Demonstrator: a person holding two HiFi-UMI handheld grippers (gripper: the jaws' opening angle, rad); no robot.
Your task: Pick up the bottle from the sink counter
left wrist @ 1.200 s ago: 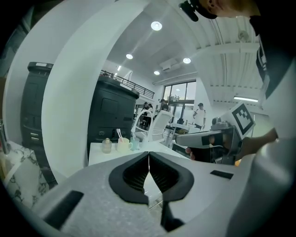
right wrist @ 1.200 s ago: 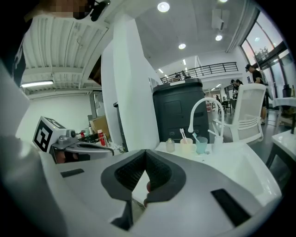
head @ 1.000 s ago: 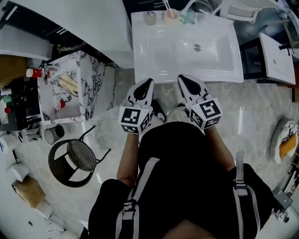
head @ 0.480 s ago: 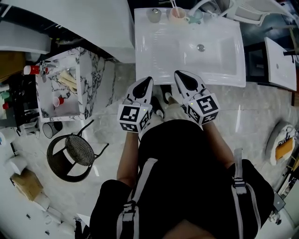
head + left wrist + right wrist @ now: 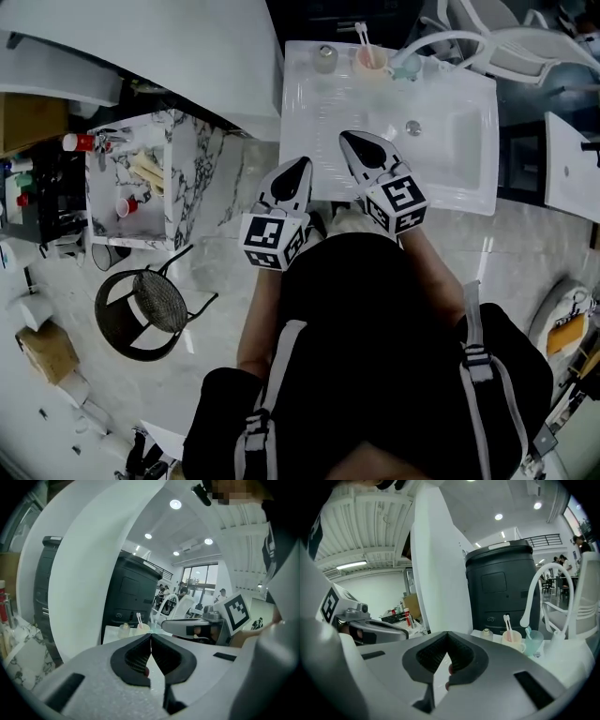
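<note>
The bottle (image 5: pixel 325 58) is small, pale and squat, and stands at the back left corner of the white sink counter (image 5: pixel 298 112). It also shows far ahead in both gripper views: bottle (image 5: pixel 124 628), bottle (image 5: pixel 487 633). My right gripper (image 5: pixel 347 138) is shut and empty, with its tip over the sink's front part. My left gripper (image 5: pixel 299 164) is shut and empty too, just short of the sink's front edge. Their closed jaws fill the foreground of each view: left gripper (image 5: pixel 151 636), right gripper (image 5: pixel 447 634). Neither gripper touches the bottle.
Right of the bottle stand a pink cup (image 5: pixel 370 58) with toothbrushes and a teal cup (image 5: pixel 407 66), with a curved white faucet (image 5: pixel 539 592) beyond. A big white tub (image 5: pixel 141 47), a marble side cabinet (image 5: pixel 141 178) and a black wire stool (image 5: pixel 150 314) lie to the left.
Both grippers have moved forward toward the sink, the right one farther, so that its tip is now over the basin. Both stayed shut.
</note>
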